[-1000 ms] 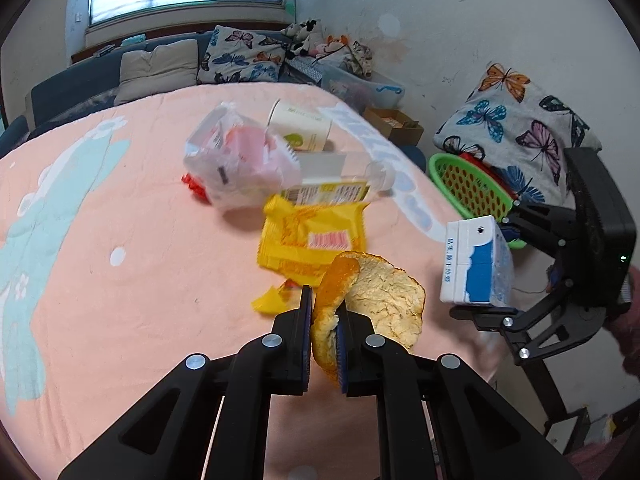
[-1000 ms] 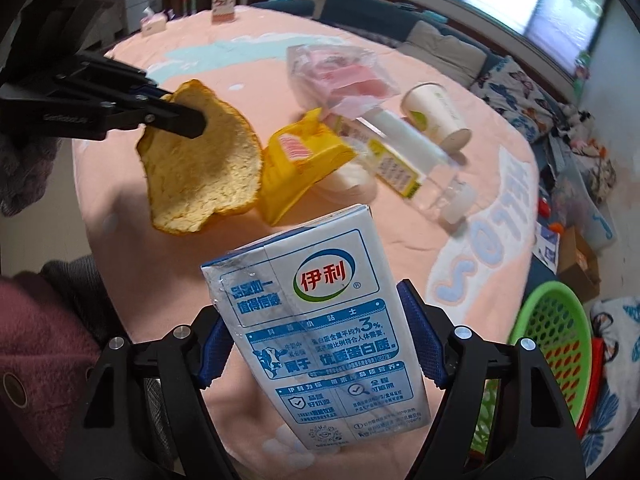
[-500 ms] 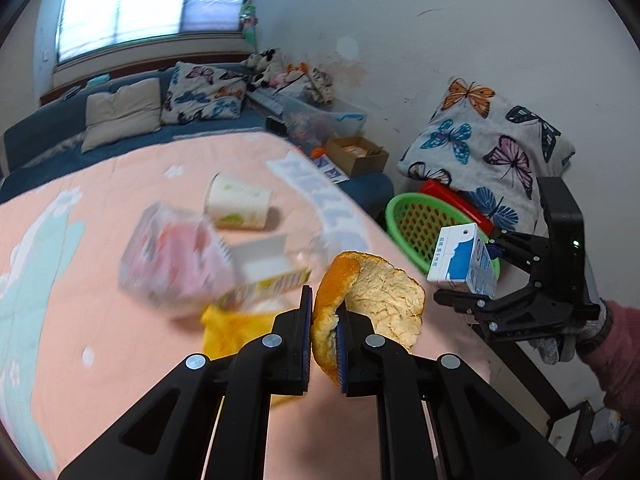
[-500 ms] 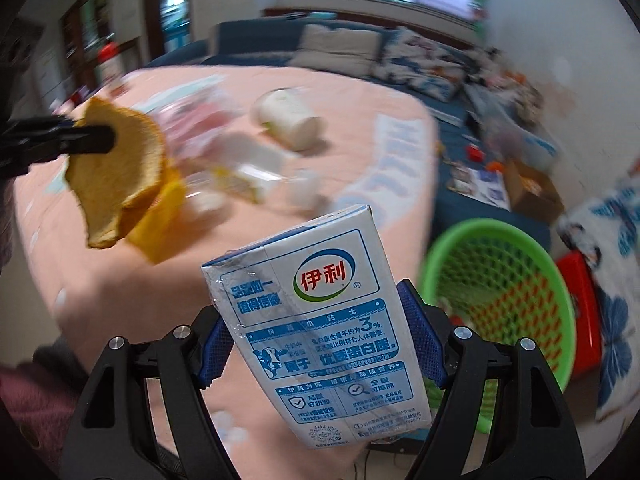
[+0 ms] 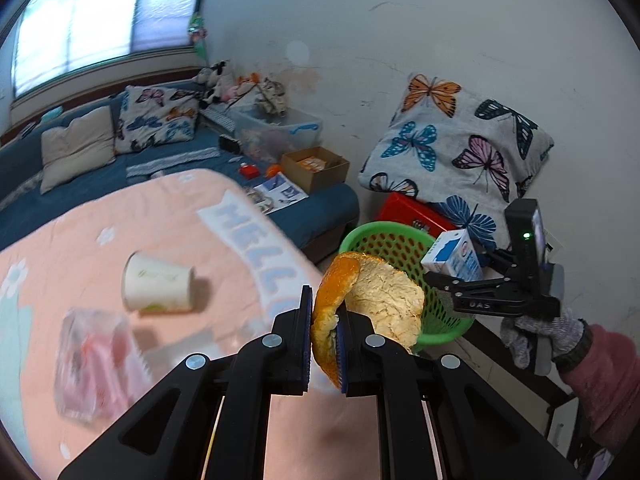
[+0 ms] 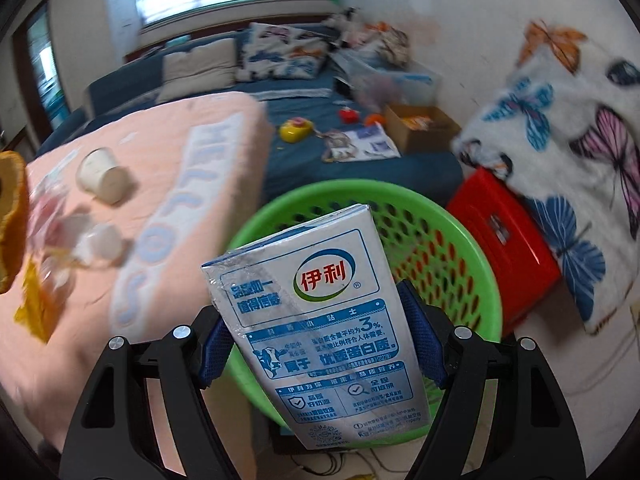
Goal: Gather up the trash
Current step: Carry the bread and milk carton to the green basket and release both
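My left gripper (image 5: 324,340) is shut on a large orange peel (image 5: 376,304) and holds it in the air near the table's edge, close to the green basket (image 5: 384,240). My right gripper (image 6: 320,344) is shut on a white and blue milk carton (image 6: 320,316) and holds it just over the near rim of the green basket (image 6: 472,240). The right gripper with the carton (image 5: 454,258) also shows in the left wrist view, at the basket's far side. The peel's edge (image 6: 12,216) shows at the left of the right wrist view.
On the pink tablecloth (image 5: 120,232) lie a paper cup (image 5: 158,282), a clear bag with pink contents (image 5: 92,360), and a yellow wrapper (image 6: 34,308). A red box (image 6: 504,240) and a butterfly cushion (image 5: 460,148) stand behind the basket. A blue sofa (image 5: 168,160) is beyond.
Both grippers have swung away from the table's trash pile to the green basket, each carrying its item. The carton is now over the basket's rim.
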`<control>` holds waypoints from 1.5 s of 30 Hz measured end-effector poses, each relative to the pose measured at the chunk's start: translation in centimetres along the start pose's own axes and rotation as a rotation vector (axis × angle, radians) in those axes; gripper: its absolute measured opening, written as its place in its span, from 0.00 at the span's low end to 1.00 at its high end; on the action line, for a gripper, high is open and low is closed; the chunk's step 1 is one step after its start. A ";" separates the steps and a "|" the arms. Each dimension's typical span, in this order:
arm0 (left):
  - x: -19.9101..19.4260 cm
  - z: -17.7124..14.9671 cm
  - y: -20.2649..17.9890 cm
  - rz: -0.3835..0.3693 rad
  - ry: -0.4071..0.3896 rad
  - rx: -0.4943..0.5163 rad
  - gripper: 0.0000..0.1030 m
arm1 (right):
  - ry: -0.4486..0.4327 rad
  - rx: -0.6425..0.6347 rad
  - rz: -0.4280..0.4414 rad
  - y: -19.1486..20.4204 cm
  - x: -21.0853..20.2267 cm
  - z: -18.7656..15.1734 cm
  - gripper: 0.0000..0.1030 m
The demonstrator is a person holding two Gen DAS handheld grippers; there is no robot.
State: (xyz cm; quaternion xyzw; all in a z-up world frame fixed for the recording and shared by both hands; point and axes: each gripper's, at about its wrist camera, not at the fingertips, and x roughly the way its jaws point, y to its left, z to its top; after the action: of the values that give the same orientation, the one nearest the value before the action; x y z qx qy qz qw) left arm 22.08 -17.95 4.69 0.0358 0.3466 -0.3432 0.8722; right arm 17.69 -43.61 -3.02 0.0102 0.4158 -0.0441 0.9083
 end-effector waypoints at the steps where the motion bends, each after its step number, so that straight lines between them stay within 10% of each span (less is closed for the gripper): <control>1: 0.6 0.5 -0.5 -0.008 0.001 0.011 0.09 | 0.007 0.022 -0.003 -0.7 0.4 -0.1 0.73; 37: 15.8 3.9 -11.1 -0.072 0.164 0.138 0.10 | -0.019 0.126 -0.058 -5.4 -2.1 -4.6 0.77; 45: 17.5 2.5 -11.2 -0.092 0.212 0.119 0.25 | -0.030 0.137 -0.032 -4.8 -3.0 -5.3 0.78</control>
State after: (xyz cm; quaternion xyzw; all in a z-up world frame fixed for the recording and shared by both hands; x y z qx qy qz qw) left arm 25.71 -37.31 -2.44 0.1075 0.4172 -0.3971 0.8104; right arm 11.33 -47.90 -4.11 0.0650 0.3982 -0.0872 0.9108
